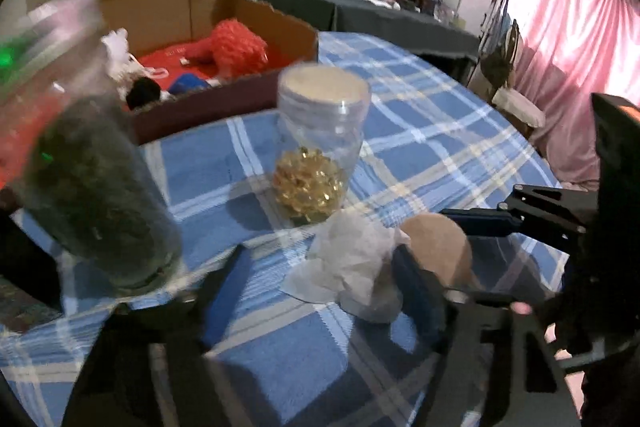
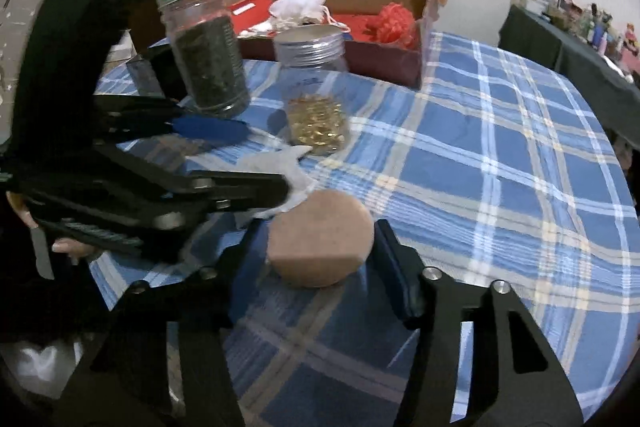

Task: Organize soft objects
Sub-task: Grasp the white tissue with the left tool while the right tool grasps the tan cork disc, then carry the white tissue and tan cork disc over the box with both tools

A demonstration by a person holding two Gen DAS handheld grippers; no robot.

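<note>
Checked blue cloth covers the table [image 2: 500, 155], on which a tan, rounded soft pad [image 2: 320, 241] lies near the front edge. The right tool [image 2: 316, 259] is lowered around this pad, one finger on each side; the jaws stand partly apart, and whether the pads already press on it cannot be told. A crumpled white tissue [image 1: 352, 267] lies just beside the pad. The left tool [image 1: 320, 291] is set over the tissue, its fingers apart and the tissue between them, not yet pinched. Behind stand two clear jars: a jar of dark material [image 2: 210, 55] and a jar of gold beads [image 2: 316, 95]. At the far edge a cardboard box [image 2: 416, 63] holds a red fluffy toy [image 2: 394, 21] and a white soft toy [image 2: 300, 5]. The step in hand appears to be grasping both soft items. Next, both tools would need closing gently, then lifting and carrying toward the box.
</note>
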